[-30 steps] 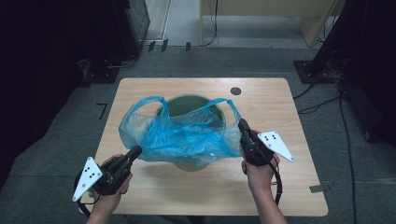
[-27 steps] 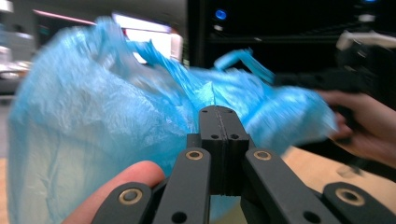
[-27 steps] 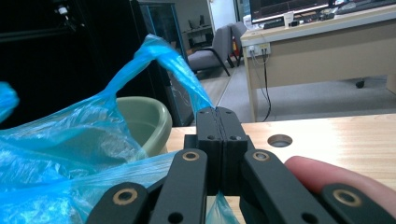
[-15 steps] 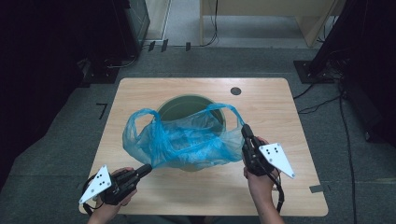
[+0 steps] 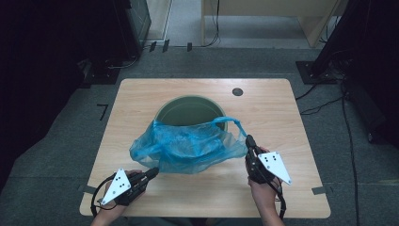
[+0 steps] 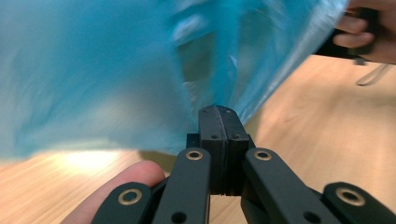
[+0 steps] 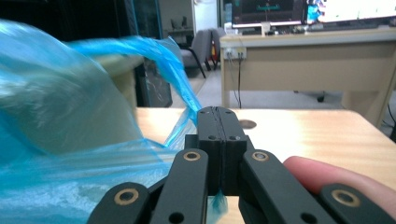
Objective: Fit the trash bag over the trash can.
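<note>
Bag [image 5: 188, 146] stretched between both hand-held grippers

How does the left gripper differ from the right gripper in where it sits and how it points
In the high view the left gripper sits nearer the table's front edge and points slantwise up and to the right at the blue plastic bag's lower corner; the right gripper sits farther forward, pointing almost straight away from the person, beside the bag's handle loop. Both have their jaws pressed together on the bag's film, which spans between them in front of the green bin.
</note>
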Tool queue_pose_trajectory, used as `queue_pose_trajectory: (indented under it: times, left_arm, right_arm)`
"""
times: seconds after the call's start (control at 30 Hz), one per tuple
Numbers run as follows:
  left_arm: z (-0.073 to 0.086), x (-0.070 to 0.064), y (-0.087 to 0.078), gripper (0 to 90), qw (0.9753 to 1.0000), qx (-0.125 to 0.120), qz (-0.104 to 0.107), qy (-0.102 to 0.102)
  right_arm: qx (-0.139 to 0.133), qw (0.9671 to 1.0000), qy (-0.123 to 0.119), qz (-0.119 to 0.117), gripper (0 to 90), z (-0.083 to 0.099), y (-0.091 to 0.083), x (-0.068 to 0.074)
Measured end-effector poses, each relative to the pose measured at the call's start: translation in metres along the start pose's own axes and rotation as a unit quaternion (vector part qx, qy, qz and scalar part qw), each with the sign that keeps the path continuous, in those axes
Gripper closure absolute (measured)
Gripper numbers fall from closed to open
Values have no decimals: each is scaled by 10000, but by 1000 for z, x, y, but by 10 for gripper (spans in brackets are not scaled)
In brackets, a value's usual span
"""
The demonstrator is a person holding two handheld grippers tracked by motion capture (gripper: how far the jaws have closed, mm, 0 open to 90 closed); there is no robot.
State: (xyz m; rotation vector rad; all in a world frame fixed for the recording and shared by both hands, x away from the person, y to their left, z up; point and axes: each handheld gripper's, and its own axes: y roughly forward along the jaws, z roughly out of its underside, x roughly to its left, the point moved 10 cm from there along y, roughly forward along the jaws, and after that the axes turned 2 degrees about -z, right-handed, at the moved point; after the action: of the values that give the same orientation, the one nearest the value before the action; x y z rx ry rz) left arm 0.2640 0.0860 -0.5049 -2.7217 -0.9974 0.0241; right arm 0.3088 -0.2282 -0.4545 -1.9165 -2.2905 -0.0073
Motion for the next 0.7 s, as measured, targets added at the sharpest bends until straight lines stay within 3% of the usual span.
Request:
queue_pose_trajectory:
  times: [0.17,0.23,0.27,0.43,0.5,0.57,0.6,0.67,0.7]
  left_arm:
    - [9,24,4,900,9981,101,-536,-292]
    - [11,34,4,897,9958,113,-811,-410]
    - [12,39,3,885,9942,38,-906,-571]
    - [18,53,-5,641,9915,3,-940,-896]
    - [24,63,-8,547,9889,107,-1197,-871]
    - [30,76,-11,534,9826,250,-1531,-1022]
    - [33,84,-14,535,9773,332,-1768,-1120]
    - [31,94,-19,536,9710,284,-1984,-1305]
    - [27,99,-23,535,9666,217,-2115,-1433]
  right_arm:
    - [226,9997,62,83,900,13,5,-8]
    - [231,9996,45,128,900,13,6,-9]
    - [222,9996,72,157,900,13,6,-10]
    - [105,9997,212,-37,888,9,3,-13]
    - [65,9996,270,-80,879,8,2,-14]
    - [38,9997,238,-37,894,7,2,-16]
    - [38,9998,216,-5,900,7,2,-17]
    - [26,9998,220,6,900,6,1,-18]
    - [15,9997,226,1,900,5,1,-18]
